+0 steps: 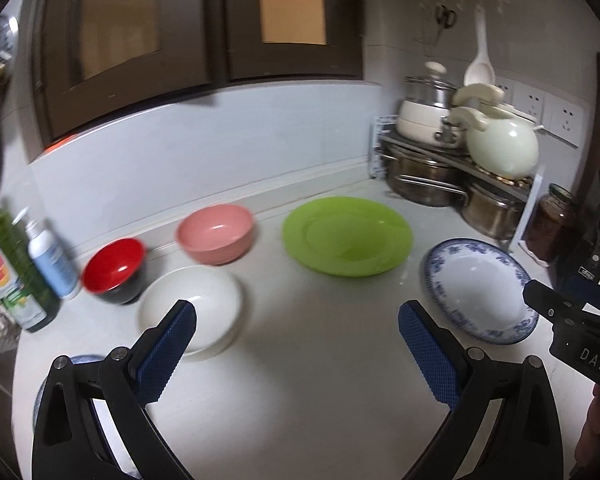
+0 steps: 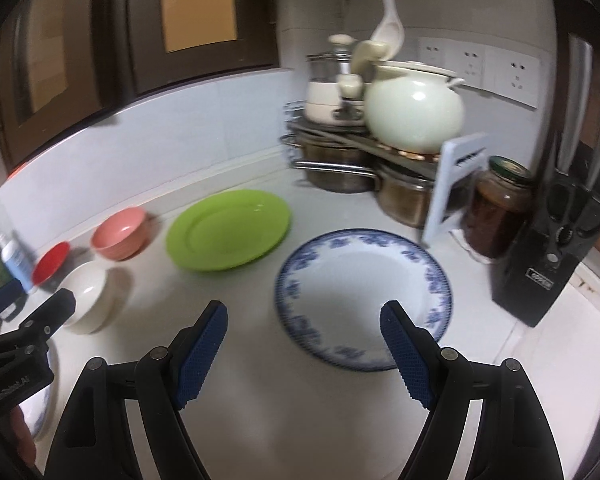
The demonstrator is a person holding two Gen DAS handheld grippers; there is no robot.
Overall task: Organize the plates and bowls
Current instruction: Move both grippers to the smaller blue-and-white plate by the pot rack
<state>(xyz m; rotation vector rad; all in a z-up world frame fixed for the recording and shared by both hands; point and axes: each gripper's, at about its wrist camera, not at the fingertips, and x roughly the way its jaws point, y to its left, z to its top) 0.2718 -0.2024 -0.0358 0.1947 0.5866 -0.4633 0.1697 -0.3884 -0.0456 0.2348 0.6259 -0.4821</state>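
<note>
On the white counter (image 1: 300,380) lie a green plate (image 1: 347,235) (image 2: 228,230), a blue-patterned white plate (image 1: 480,289) (image 2: 362,298), a pink bowl (image 1: 216,233) (image 2: 120,232), a red bowl (image 1: 115,269) (image 2: 50,263) and a white bowl (image 1: 192,306) (image 2: 89,296). My left gripper (image 1: 298,320) hovers open above the counter, its left finger over the white bowl's near rim. My right gripper (image 2: 303,318) is open, its right finger over the patterned plate's near edge. Another patterned dish (image 1: 82,360) peeks out under the left gripper's body.
A rack (image 2: 452,184) with steel pots and a cream kettle (image 2: 414,114) fills the back right corner. A brown jar (image 2: 496,216) and a black knife block (image 2: 556,240) stand to the right. Bottles (image 1: 28,272) crowd the left edge. Wall cabinets hang above.
</note>
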